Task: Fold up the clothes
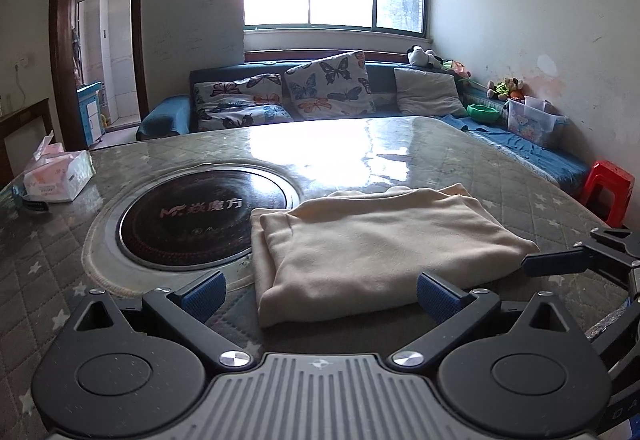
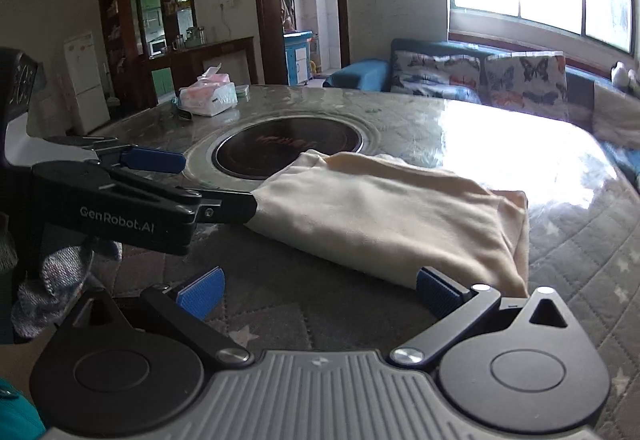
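A cream garment [image 1: 372,248] lies folded into a thick rectangle on the quilted table cover [image 1: 48,264]; it also shows in the right wrist view [image 2: 384,216]. My left gripper [image 1: 320,294] is open and empty, just short of the garment's near edge. My right gripper [image 2: 320,292] is open and empty, at the garment's near right corner. In the left wrist view the right gripper's fingers [image 1: 560,264] show at the far right beside the garment. In the right wrist view the left gripper's fingers [image 2: 224,206] reach the garment's left corner.
A round black induction cooker [image 1: 200,220] is set into the table left of the garment. A tissue pack [image 1: 56,178] lies at the table's far left. A blue sofa [image 1: 168,120] with cushions and a red stool [image 1: 608,188] stand beyond the table.
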{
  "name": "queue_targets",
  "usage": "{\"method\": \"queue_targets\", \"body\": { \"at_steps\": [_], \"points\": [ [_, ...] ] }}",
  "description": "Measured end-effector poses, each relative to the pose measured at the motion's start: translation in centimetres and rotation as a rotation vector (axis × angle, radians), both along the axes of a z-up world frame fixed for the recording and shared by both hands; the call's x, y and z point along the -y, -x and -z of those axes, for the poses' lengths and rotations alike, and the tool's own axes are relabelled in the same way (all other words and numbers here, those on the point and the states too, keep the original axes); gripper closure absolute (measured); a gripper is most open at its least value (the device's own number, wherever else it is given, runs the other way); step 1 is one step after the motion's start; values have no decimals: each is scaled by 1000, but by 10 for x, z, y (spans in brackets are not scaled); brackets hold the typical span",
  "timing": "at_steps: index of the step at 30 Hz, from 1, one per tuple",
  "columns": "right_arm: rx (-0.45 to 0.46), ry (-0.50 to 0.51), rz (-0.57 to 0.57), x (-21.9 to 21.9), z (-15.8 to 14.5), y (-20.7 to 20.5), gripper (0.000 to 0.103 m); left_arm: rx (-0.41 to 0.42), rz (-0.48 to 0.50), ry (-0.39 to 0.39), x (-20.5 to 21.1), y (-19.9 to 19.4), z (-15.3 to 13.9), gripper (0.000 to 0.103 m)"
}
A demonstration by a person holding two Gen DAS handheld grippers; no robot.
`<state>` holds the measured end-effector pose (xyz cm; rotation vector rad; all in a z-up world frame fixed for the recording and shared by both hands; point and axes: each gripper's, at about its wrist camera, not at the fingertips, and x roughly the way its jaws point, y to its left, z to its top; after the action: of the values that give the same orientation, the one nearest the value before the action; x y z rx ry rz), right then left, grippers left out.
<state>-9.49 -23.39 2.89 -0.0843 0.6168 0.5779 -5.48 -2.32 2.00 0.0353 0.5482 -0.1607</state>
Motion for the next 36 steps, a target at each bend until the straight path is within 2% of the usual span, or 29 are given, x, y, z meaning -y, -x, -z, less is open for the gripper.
{"method": "queue_targets", "body": {
  "at_steps": [11, 25, 36],
  "points": [
    [67, 27, -11, -11, 2, 9, 0, -14, -26, 3, -7, -3, 4, 0],
    [50, 91, -73, -33, 10, -23, 7, -73, -106, 9, -33, -44, 10, 0],
    [35, 106, -88, -35, 14, -39, 10, -106, -91, 8, -28, -65, 15, 0]
  ]
}}
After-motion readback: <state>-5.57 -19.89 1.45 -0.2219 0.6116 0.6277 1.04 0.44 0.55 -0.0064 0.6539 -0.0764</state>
